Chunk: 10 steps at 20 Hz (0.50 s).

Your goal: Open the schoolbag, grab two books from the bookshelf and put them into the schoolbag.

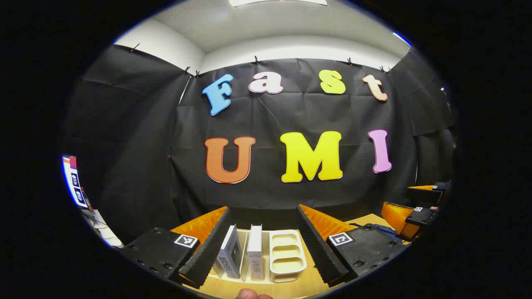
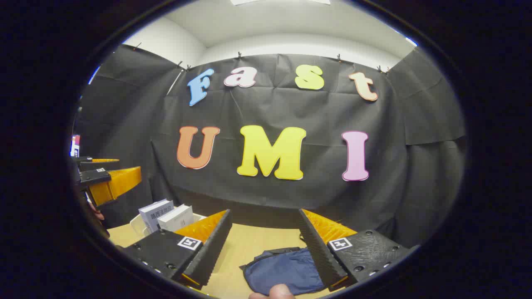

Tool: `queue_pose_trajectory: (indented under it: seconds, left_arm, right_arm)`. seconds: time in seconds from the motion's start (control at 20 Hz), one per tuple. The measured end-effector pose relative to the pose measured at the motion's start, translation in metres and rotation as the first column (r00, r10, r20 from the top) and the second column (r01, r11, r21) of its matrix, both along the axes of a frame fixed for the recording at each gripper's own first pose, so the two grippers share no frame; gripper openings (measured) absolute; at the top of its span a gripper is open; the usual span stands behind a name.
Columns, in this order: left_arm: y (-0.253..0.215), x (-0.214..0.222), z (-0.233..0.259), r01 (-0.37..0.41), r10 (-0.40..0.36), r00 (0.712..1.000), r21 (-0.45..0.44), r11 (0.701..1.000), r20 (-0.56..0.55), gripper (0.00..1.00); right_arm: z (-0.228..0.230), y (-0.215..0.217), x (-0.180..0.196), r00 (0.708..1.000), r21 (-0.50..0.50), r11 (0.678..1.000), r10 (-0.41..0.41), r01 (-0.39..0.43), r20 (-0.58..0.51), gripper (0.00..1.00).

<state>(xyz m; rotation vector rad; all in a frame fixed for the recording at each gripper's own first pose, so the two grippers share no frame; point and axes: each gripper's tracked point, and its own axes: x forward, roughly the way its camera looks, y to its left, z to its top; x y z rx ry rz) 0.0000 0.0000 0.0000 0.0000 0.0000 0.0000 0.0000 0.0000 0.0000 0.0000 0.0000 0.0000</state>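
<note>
Opening stage, by the look of it. The left gripper (image 1: 264,245), jaws spread wide and empty, faces two upright books (image 1: 243,251) in the white bookshelf (image 1: 286,255). The right gripper (image 2: 264,247), equally wide and empty, hovers over the blue schoolbag (image 2: 284,268), lying flat on the wooden table (image 2: 257,238). Next, it must probably descend to find the bag's zipper.

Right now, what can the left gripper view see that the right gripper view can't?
The left gripper view looks between its open fingers into the white bookshelf: two books stand upright in its left slots, and the right slots are bare. The right gripper shows at its far right.

The right gripper view has the blue schoolbag lying on the table between its own open fingers, with the left gripper at its far left.

Both see the two books, the wooden table and the black cloth wall.
</note>
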Motion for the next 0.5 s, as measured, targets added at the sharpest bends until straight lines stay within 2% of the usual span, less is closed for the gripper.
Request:
queue_pose_trajectory:
  seconds: [0.3,0.35,0.5]
  left_arm:
    - [-0.004,0.000,-0.006,0.021,-0.021,1.000,0.002,1.000,-0.023,0.98]
    - [-0.004,0.001,-0.006,0.020,-0.020,1.000,0.002,1.000,-0.023,0.98]
    - [-0.005,0.002,-0.011,0.027,-0.027,0.999,-0.005,1.000,-0.035,0.98]
  right_arm:
    - [-0.010,0.003,0.003,0.999,0.005,1.000,0.007,-0.007,-0.037,0.95]
    - [-0.012,0.003,0.003,0.999,0.007,1.000,0.005,-0.005,-0.046,0.98]
    - [-0.022,0.006,0.004,0.997,0.002,1.000,0.008,-0.008,-0.077,0.95]
